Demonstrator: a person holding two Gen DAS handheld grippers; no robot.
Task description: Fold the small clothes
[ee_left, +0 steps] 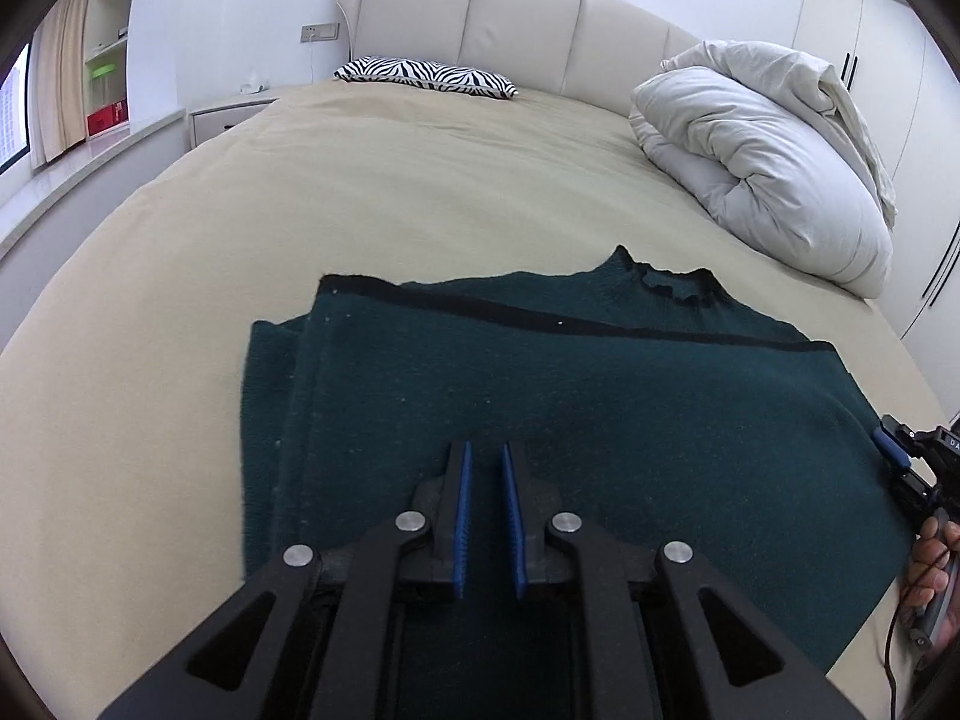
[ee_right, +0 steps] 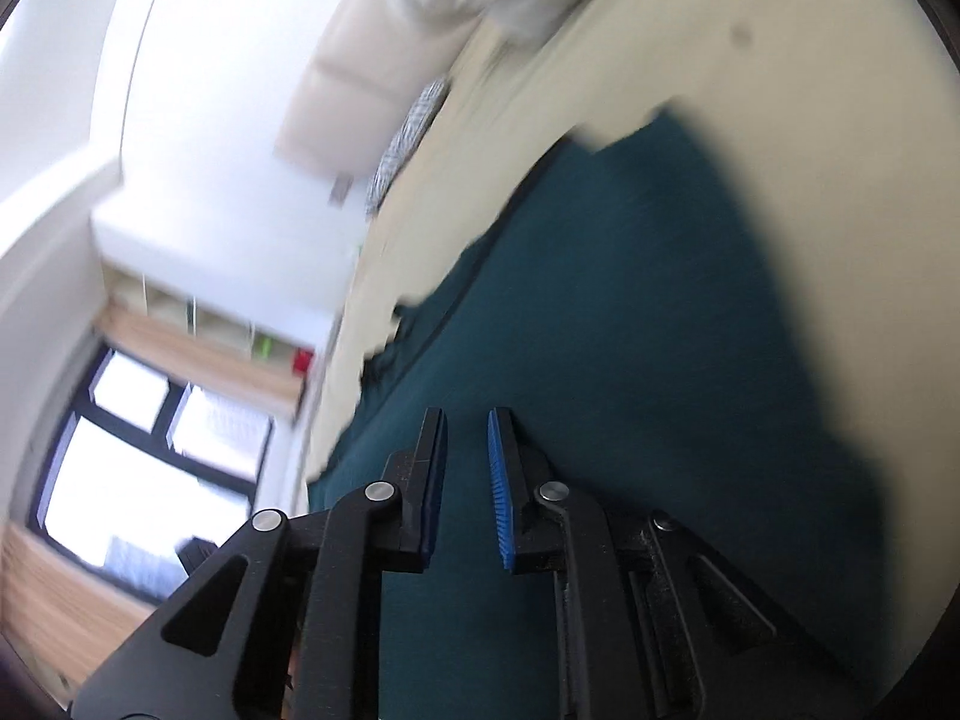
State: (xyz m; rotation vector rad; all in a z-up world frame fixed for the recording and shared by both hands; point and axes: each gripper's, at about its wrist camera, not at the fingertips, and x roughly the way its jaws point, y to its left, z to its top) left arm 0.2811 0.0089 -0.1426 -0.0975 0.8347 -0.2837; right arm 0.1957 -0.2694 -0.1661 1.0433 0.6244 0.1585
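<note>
Green sweater folded on the bed

Dark green sweater (ee_left: 540, 384) lies flat near the bed's (ee_left: 420, 180) front edge, its side folded over. Left tongs (ee_left: 486, 456) hover above it, clenched on nothing. Right tongs (ee_right: 468, 420), tilted sideways, are also clenched empty over it.
</note>
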